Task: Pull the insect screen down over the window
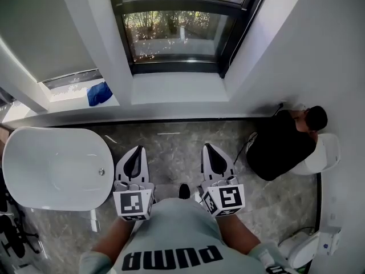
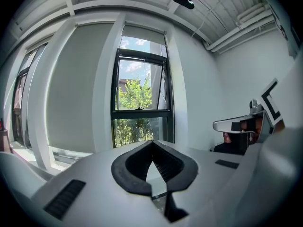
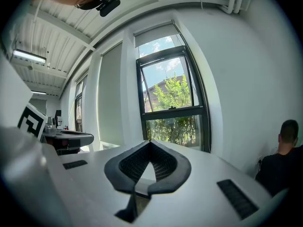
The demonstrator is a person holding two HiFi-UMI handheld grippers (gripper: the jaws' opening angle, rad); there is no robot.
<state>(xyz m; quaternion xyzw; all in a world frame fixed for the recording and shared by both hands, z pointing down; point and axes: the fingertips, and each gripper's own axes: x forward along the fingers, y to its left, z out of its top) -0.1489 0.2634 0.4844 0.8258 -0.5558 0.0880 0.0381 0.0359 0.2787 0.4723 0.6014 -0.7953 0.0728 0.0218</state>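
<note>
A: Which step is this?

B: The approach, I'd say. The tall dark-framed glass window stands ahead of both grippers and rises well above them. The pale insect screen looks rolled up in a strip at the window's very top, so nothing is pulled down yet

A: And the grippers?

B: The left gripper and the right gripper sit side by side and point at the window. Each has its jaws pressed together with nothing between them

A: So what does the next move call for?

B: Getting close to the deep white window ledge, raising a gripper to that top strip and parting its jaws to take the screen's lower edge. I can't make out a pull bar or cord from here

A: Anything in the way?

B: The ledge itself keeps them back from the glass. A white oval bathtub lies just left of the left gripper. A person in dark clothes crouches to the right of the right gripper, clear of the path. A small crumpled blue cloth lies ahead-left on the side sill
</note>
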